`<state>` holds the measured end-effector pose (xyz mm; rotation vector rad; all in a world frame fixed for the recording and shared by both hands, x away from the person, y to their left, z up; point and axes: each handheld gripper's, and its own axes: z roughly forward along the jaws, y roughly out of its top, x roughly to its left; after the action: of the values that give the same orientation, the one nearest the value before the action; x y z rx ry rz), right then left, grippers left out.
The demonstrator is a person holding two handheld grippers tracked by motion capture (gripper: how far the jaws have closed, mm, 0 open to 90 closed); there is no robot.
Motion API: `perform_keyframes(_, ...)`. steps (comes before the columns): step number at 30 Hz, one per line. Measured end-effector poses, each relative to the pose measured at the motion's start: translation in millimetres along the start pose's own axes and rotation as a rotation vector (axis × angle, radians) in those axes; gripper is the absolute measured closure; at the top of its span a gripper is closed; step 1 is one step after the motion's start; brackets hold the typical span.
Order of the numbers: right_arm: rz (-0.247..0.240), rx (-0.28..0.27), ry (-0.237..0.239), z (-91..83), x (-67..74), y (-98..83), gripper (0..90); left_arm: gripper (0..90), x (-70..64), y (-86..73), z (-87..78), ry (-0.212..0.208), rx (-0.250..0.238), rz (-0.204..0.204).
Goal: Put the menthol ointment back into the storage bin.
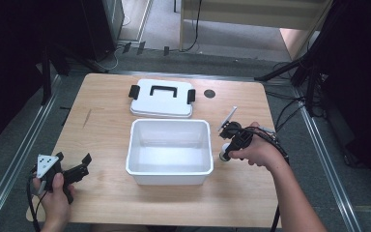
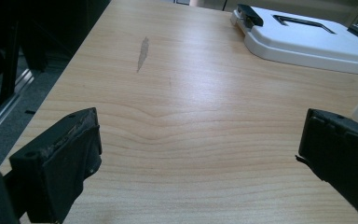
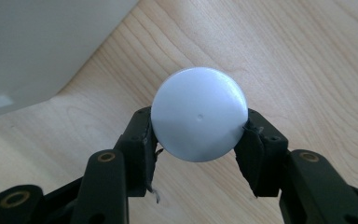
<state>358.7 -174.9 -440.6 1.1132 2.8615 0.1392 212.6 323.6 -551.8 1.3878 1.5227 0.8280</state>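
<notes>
My right gripper [image 1: 228, 153] [image 3: 199, 125] is shut on a white round object [image 1: 225, 156] [image 3: 199, 119], a smooth disc-like face with a tiny dimple, held by its sides just above the wooden table. It hangs close to the right wall of an open, empty white bin [image 1: 169, 171] [image 3: 37, 42]. At the table's near left corner my left gripper [image 1: 72, 159] [image 2: 200, 140] is open, its jaws wide apart with only bare wood between them.
The bin's white lid [image 1: 162, 101] [image 2: 307, 42], with a black handle and black clips, lies flat behind the bin. A small black disc [image 1: 209, 94] sits on the table [image 1: 101, 121] right of the lid. Dark stands and cables ring the table.
</notes>
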Motion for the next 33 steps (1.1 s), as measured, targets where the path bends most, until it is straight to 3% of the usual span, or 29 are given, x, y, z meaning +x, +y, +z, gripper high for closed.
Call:
perform_keyframes(13, -0.060, -0.033, -0.043, -69.9, 6.4, 12.0, 51.7, 0.0, -0.4, 0.0, 0.2, 0.001, -0.003, 0.001)
perform_keyframes(17, -0.087, -0.052, -0.043, -85.8, 14.8, 19.9, 51.8, 0.0, -0.4, 0.1, 0.2, 0.000, -0.002, 0.001)
perform_keyframes(26, -0.167, -0.095, -0.025, -100.7, 42.9, 39.9, 51.8, 0.0, -0.2, 0.1, 0.0, -0.003, -0.002, -0.001)
perform_keyframes(33, -0.253, -0.110, 0.001, -95.7, 67.6, 56.9, 51.7, 0.0, -0.1, 0.1, 0.0, -0.005, -0.001, -0.001)
